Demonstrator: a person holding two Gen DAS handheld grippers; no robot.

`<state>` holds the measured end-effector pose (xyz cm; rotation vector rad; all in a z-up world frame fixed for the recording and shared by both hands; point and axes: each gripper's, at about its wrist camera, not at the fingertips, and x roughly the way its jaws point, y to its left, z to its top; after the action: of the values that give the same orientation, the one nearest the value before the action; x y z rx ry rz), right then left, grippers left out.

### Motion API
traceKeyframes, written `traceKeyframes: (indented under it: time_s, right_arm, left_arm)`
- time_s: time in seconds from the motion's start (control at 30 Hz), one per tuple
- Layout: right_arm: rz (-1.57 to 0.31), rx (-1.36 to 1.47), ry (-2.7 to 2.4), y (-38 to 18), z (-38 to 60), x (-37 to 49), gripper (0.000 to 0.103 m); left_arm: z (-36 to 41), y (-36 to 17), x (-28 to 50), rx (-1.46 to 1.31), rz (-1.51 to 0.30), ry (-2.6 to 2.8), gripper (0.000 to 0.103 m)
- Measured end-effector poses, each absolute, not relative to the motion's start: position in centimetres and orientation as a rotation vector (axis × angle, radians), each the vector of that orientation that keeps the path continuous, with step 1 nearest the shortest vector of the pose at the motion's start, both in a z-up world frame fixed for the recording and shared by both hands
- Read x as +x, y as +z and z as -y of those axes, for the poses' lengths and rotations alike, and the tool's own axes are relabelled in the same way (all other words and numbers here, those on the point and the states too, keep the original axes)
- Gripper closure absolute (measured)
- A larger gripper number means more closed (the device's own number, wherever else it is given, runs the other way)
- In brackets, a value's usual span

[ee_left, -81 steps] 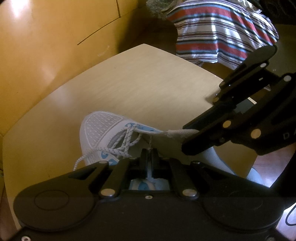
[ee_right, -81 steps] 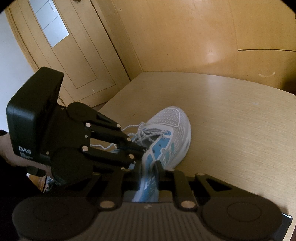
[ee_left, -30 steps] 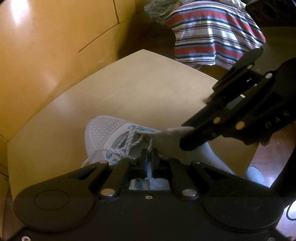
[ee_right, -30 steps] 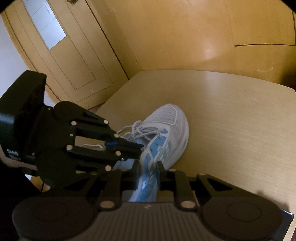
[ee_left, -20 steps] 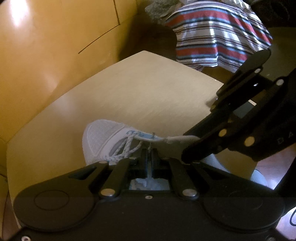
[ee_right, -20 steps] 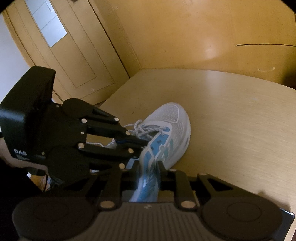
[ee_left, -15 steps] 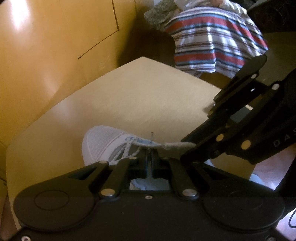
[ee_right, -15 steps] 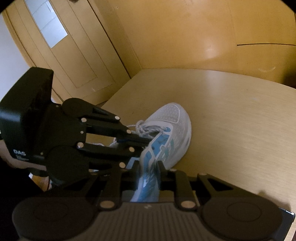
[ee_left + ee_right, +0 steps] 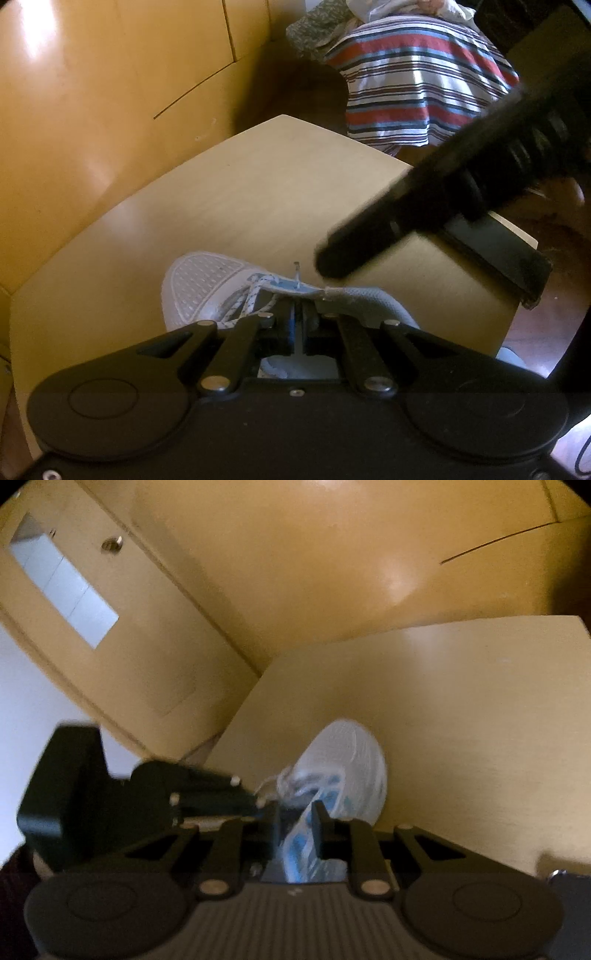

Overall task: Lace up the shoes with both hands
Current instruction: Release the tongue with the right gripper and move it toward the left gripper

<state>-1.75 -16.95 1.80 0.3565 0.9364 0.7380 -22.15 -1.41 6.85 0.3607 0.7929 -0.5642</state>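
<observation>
Pinching 1 thin strand of the lace (image 9: 255, 295), my left tool (image 9: 297, 328) is closed down to almost nothing, and the strand's stiff tip (image 9: 296, 266) stands up just past the fingers. I judge the grip sits this near the end so the tip can be steered at an eyelet instead of flopping.

My right tool (image 9: 297, 823) shows a narrow gap with the shoe's blue and white side between its 2 fingers. That view is smeared, so I cannot tell whether the pads press on the fabric or only straddle it. Its place by the grey collar (image 9: 362, 295) reads as a steadying hold, to keep the eyelet row turned up.

The shoe (image 9: 199, 284) lies on the pale surface (image 9: 258, 192) close to my edge, toe pointing toward the open middle. Bare room lies ahead of the toe and to both sides. The surface's corner drops off just beyond my right tool, with a striped cloth (image 9: 413, 85) well beyond it, and wood panelling (image 9: 92, 110) closes the far side.
</observation>
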Motion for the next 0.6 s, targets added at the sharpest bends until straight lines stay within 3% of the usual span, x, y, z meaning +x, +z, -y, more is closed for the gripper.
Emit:
traceKeyframes:
  time_s: [0.37,0.53,0.57,0.6]
  right_arm:
    - [-1.002,0.45,0.652,-0.8,16.1,-0.1,0.085]
    - [-0.998,0.503,0.65,-1.4,16.0,0.1,0.1]
    - [-0.992,0.508,0.65,-1.3,16.0,0.1,0.101]
    - [-0.985,0.508,0.648,-1.2,16.0,0.0,0.101]
  left_arm:
    - [1.3,6.6,-22.0,0.343,-0.783,-0.562,0.102]
    - [1.1,6.6,-22.1,0.341,-0.791,-0.565,0.101]
    - [1.1,6.8,-22.2,0.347,-0.787,-0.563,0.096]
    - [1.2,7.0,-22.7,0.375,-0.764,-0.551,0.076]
